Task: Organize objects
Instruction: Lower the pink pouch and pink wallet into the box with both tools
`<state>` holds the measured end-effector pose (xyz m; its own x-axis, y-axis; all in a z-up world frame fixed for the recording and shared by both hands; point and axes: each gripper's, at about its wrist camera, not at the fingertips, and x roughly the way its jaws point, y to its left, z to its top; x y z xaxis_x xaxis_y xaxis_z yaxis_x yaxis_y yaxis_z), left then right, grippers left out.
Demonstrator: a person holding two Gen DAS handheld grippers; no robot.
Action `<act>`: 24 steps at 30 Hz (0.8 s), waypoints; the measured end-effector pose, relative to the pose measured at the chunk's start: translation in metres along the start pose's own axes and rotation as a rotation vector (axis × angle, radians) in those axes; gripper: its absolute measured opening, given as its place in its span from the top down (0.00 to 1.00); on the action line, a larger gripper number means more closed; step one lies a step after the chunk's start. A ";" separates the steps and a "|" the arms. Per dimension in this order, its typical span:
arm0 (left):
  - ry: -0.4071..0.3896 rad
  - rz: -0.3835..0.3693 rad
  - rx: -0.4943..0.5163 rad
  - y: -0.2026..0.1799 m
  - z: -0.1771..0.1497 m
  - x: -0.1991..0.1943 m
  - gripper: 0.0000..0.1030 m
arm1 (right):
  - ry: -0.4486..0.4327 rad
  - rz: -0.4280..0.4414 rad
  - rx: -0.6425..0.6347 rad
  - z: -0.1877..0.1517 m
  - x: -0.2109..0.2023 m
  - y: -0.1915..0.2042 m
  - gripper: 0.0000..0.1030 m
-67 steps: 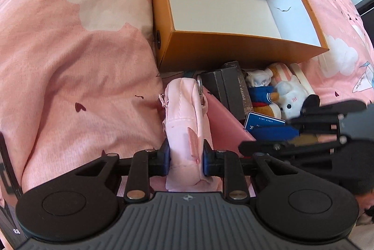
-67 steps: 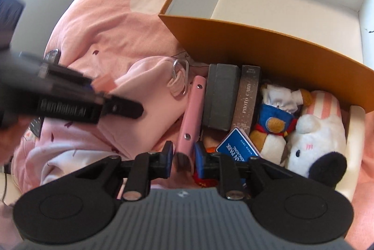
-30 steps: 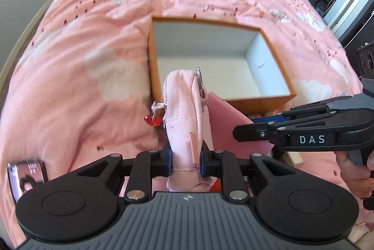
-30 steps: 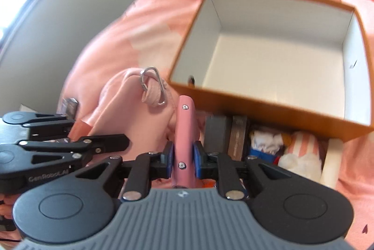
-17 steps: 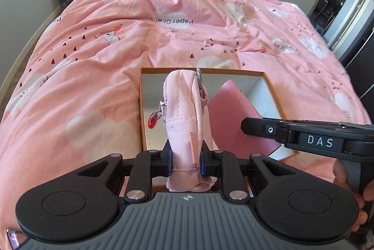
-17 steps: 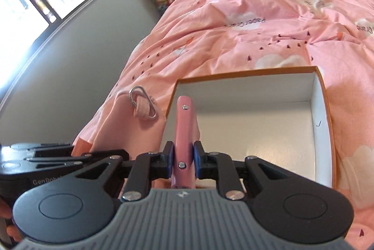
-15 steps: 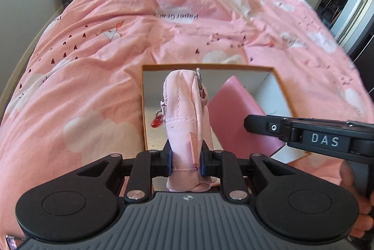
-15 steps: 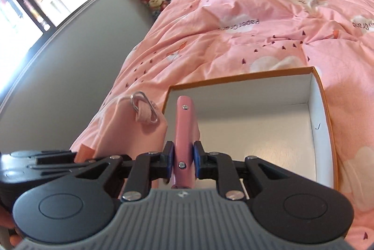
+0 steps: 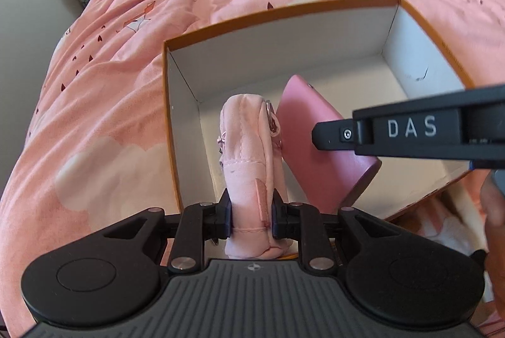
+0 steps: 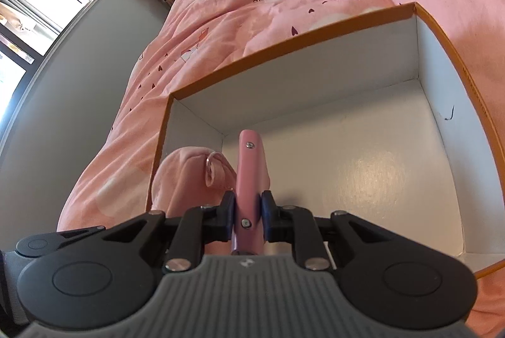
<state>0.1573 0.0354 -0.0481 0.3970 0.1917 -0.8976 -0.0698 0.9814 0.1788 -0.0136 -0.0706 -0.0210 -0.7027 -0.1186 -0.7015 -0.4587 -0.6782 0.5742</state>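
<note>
The soft pale-pink fabric pouch with a metal clip ring (image 9: pixel 249 154) is hanging inside the left near part of the open orange cardboard box with a white interior (image 9: pixel 176 123), pinched at its lower end by the left gripper (image 9: pixel 251 216), whose jaws are pressing into the cloth. Just to its right, touching or nearly touching it, the flat dusty-pink leatherette case with small metal studs (image 9: pixel 318 154) is tilting into the box, clamped edge-on by the right gripper (image 10: pixel 248 213).

Risks, as judged from here:
- The two items are crowding each other; letting one go is likely to tip it onto the other, leaving both slumped instead of neatly laid.
- The pouch is limp; whether it is resting on the box floor cannot be told, and a release from any height is liable to let it fold over.
- The two tools are working close together above the near wall, so a knock against the rim could shift the box on the soft pink printed bedspread (image 9: pixel 104 85).

The pouch is looking stitched, plush and slightly squashed at the grip. A person's hand (image 9: pixel 494 211) is showing at the right edge.
</note>
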 end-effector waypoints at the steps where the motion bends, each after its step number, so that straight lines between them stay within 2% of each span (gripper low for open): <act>1: 0.002 0.011 0.001 -0.002 -0.001 0.002 0.76 | 0.005 0.002 -0.003 0.000 0.002 0.000 0.82; 11: 0.048 0.000 -0.011 0.003 0.001 0.020 0.67 | 0.064 -0.012 -0.026 -0.008 0.024 0.002 0.82; 14: 0.034 -0.010 -0.006 0.001 0.002 0.020 0.58 | 0.068 -0.026 -0.033 -0.010 0.028 0.003 0.82; 15: 0.025 -0.024 -0.006 0.002 0.002 0.019 0.53 | 0.070 -0.030 -0.035 -0.011 0.029 0.002 0.82; 16: 0.014 -0.035 -0.006 0.003 0.002 0.018 0.42 | 0.071 -0.031 -0.037 -0.011 0.029 0.002 0.82; 18: -0.012 -0.053 0.000 0.006 0.002 0.014 0.35 | 0.073 -0.032 -0.037 -0.010 0.031 0.002 0.82; 22: -0.091 -0.042 0.006 0.010 -0.004 -0.003 0.33 | 0.063 -0.041 -0.046 -0.010 0.030 0.002 0.82; 24: -0.123 -0.067 -0.008 0.016 -0.005 -0.014 0.33 | 0.058 -0.049 -0.061 -0.009 0.031 0.005 0.82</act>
<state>0.1459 0.0482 -0.0353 0.5099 0.1242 -0.8512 -0.0466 0.9921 0.1168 -0.0319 -0.0842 -0.0439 -0.6464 -0.1249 -0.7527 -0.4569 -0.7268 0.5129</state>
